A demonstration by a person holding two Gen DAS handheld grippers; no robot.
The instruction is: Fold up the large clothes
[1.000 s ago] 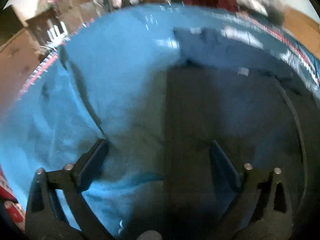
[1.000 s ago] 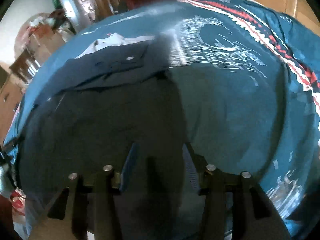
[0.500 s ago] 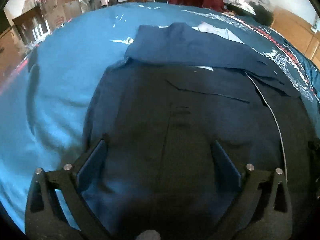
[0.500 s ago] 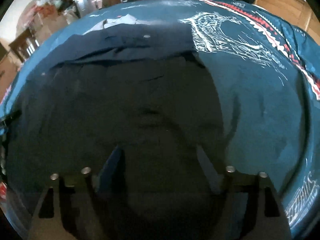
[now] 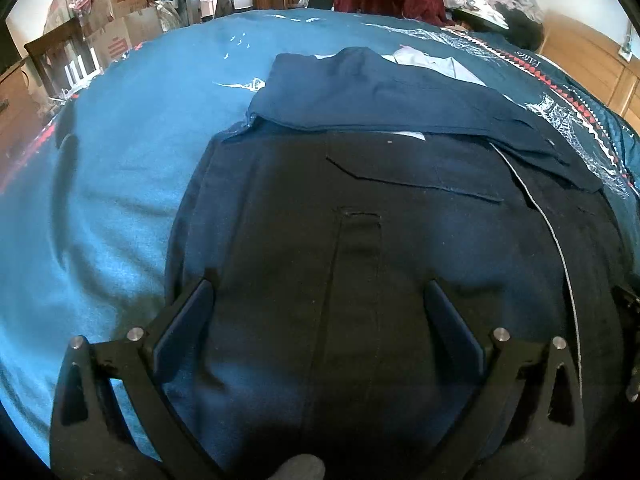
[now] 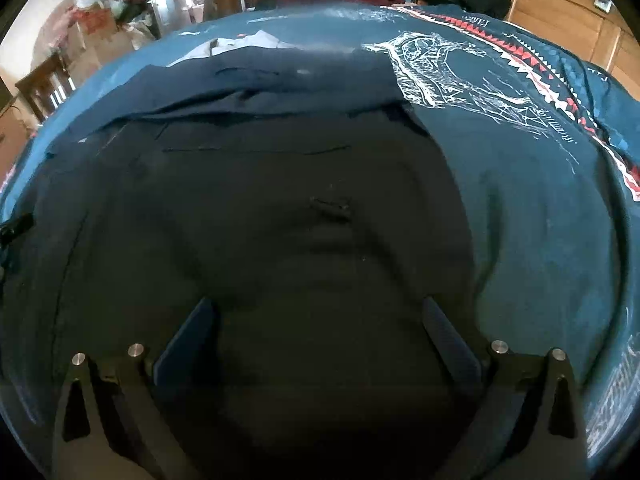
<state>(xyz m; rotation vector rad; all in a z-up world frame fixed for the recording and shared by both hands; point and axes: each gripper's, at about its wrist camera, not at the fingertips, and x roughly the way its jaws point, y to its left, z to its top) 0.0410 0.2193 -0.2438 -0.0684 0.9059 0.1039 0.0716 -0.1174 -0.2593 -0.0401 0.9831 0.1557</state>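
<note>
Dark navy trousers (image 5: pixel 360 248) are seen spread flat on a bed covered by a teal bedspread (image 5: pixel 132 152), filling most of both wrist views. At the far end, a lighter navy part (image 5: pixel 384 96) is laid across them, with a strip of pale lining (image 5: pixel 436 66) showing beyond it. A stitched pocket flap (image 5: pixel 412 180) and a belt loop (image 5: pixel 360 220) are visible near the middle of the left view.

The left gripper (image 5: pixel 320 304) is held low over the near part of the garment, its fingers (image 5: pixel 188 316) spread wide and nothing caught between them. The right gripper (image 6: pixel 320 320) is likewise held over the dark cloth, fingers (image 6: pixel 448 332) wide apart and empty.

One fold appears to be already laid down, and the step in hand is judged to be the reach for the next grasp. A near edge or the corners would need to be pinched by both grippers, then lifted and carried over together.

White line drawings (image 6: pixel 452 76) and a red and white zigzag border (image 6: pixel 532 52) are printed on the bedspread. Small white lettering is seen beside the border, but it cannot be read. Cardboard boxes (image 5: pixel 120 12) with red print, also unreadable, stand beyond the bed.
</note>
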